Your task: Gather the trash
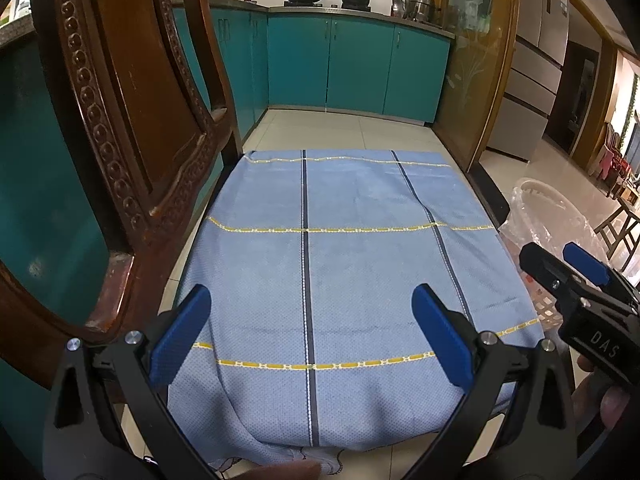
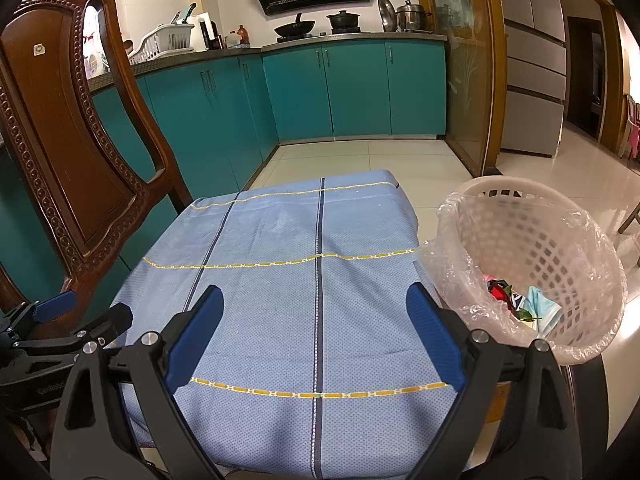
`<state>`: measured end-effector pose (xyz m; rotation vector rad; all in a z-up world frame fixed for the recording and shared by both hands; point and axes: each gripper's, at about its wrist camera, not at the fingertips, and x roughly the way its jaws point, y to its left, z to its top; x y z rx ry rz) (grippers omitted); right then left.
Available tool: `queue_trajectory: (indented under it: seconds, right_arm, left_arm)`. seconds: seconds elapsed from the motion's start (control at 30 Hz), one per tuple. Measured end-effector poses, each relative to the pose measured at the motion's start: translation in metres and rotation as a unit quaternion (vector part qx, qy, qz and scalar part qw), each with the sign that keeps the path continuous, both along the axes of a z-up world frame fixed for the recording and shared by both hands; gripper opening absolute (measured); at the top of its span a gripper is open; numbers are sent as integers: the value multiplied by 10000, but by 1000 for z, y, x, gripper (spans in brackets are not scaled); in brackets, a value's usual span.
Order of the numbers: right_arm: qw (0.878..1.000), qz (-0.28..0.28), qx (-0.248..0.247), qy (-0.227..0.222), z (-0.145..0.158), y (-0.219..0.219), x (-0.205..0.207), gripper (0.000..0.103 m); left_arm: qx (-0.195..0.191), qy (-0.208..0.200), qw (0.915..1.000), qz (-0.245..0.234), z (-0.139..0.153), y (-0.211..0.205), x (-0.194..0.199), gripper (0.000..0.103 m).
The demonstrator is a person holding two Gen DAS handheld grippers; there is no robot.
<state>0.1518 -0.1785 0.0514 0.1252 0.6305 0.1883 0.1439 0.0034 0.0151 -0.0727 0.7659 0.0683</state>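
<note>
Two grippers, both empty, jaws spread wide over a bare cloth.

Far left: carved wooden chair (image 2: 76, 152), upright, back close beside the table edge.

Left gripper (image 1: 312, 336): blue pads parted, nothing between them, poised above the near end of the cloth.

Centre: blue tablecloth (image 2: 280, 280) with yellow and dark stripes, draped over a small table; no litter visible anywhere on its surface.

Right gripper (image 2: 316, 332): pads likewise apart, nothing held, over the near right part of the cloth.

Right: pale plastic basket (image 2: 560, 216) lined with a clear plastic bag (image 2: 456, 264), tilted toward the table and just beside its right edge. Inside, at the bottom: collected trash (image 2: 508, 296), a mix of red, dark, green and pale blue scraps.

Status, as judged: collection apparently complete or nearly so; nothing left in view to pick up.

Risks:
- Basket already leaning; a nudge from the right gripper likely to tip it and spill the contents.
- Loose bag rim liable to snag on a finger and drag out.
- Cloth unsecured; a low sweep likely to bunch or pull it.
- Chair back near the left gripper; collision possible on a wide swing.
</note>
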Motion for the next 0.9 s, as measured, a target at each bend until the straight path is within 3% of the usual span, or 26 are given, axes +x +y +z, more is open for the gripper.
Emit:
queue_trajectory:
  seconds: [0.9]
  right_arm:
    - [10000, -1, -1, 3, 0, 1, 0, 91]
  left_arm:
    - [0, 59, 10000, -35, -2, -1, 1, 100]
